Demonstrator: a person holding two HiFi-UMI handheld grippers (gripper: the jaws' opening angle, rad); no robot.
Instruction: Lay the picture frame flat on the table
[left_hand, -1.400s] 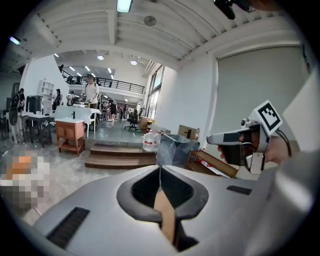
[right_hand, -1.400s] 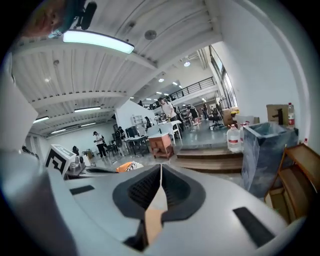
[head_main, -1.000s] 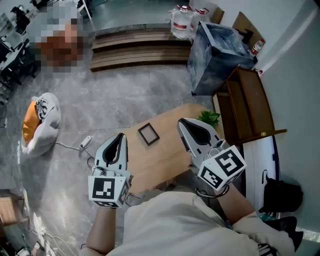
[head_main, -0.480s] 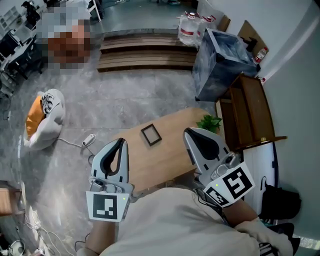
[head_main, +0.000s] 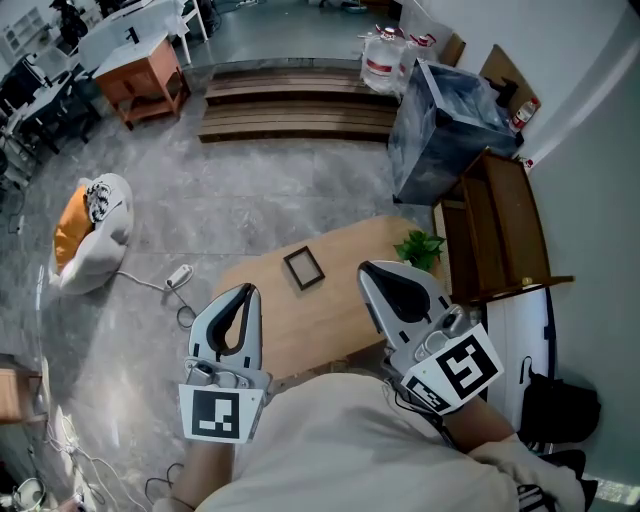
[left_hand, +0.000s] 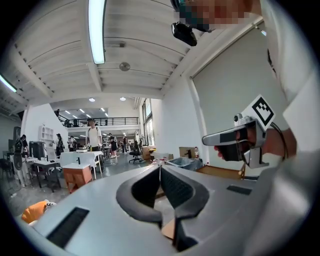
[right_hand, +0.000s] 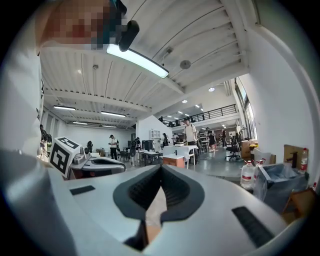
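Note:
A small dark picture frame (head_main: 303, 268) lies flat on the light wooden table (head_main: 345, 310), near its far edge. My left gripper (head_main: 247, 288) hangs over the table's left near corner, short of the frame, its jaws shut on nothing. My right gripper (head_main: 368, 268) is held above the table to the right of the frame, also shut and empty. Both gripper views look out level into a hall and do not show the frame. The left gripper (left_hand: 160, 166) and right gripper (right_hand: 161, 167) each have their tips together.
A green plant (head_main: 420, 246) stands at the table's far right corner. A wooden cabinet (head_main: 500, 220) and a dark bin (head_main: 440, 120) lie to the right and beyond. On the floor to the left are a cable with a socket strip (head_main: 178, 277) and an orange-and-white cushion (head_main: 90, 230).
Both grippers have drawn back a little toward the person, still shut. The picture frame has stayed flat in the same spot on the table.

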